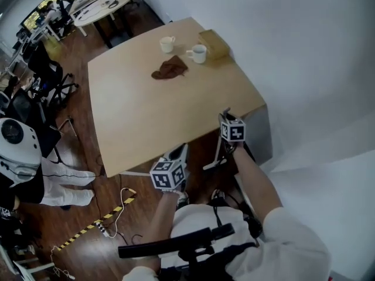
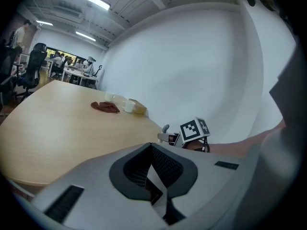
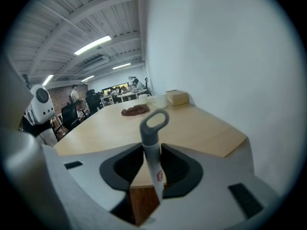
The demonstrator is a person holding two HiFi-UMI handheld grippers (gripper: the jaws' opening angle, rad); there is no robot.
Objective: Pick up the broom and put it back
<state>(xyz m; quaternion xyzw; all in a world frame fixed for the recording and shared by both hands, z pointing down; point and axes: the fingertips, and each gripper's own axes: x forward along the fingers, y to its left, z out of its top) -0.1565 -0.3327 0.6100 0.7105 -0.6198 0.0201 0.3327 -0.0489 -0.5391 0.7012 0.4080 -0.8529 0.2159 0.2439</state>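
Broom grasped beside the table, with carrying and putting back left to do.

The right gripper had its fingers closed on the grey handle of the broom, just under the loop at its top. The handle stood roughly upright off the near edge of the table, close to the white wall. The broom's head was out of view, so whether it had left the floor could not be told. The left gripper hung nearby with its fingers together on nothing. The grasp looked made. By my reading, the lift, the carry and the set-down remained, and no view showed the place where the broom belonged.
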